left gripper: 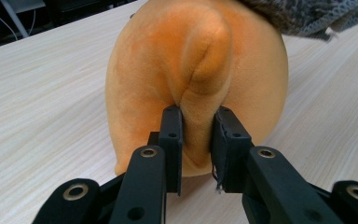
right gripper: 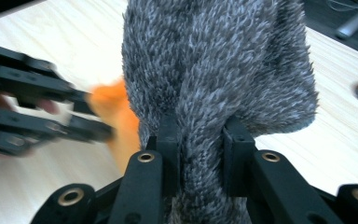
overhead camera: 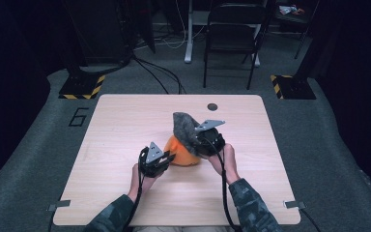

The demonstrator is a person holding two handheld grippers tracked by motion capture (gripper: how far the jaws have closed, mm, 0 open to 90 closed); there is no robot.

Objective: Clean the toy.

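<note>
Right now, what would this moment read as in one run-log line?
left gripper: shut on orange plush | right gripper: shut on grey fuzzy cloth, draped over plush | surface: wooden table

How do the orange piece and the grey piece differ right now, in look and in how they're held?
The orange piece is smooth, rounded plush resting on the table; the grey piece is shaggy, flecked fabric, lifted and draped over the orange one. The left gripper pinches a fold low on the orange piece; the right gripper pinches the grey piece, holding it up. Both are soft, and each is clamped between shut jaws.
</note>
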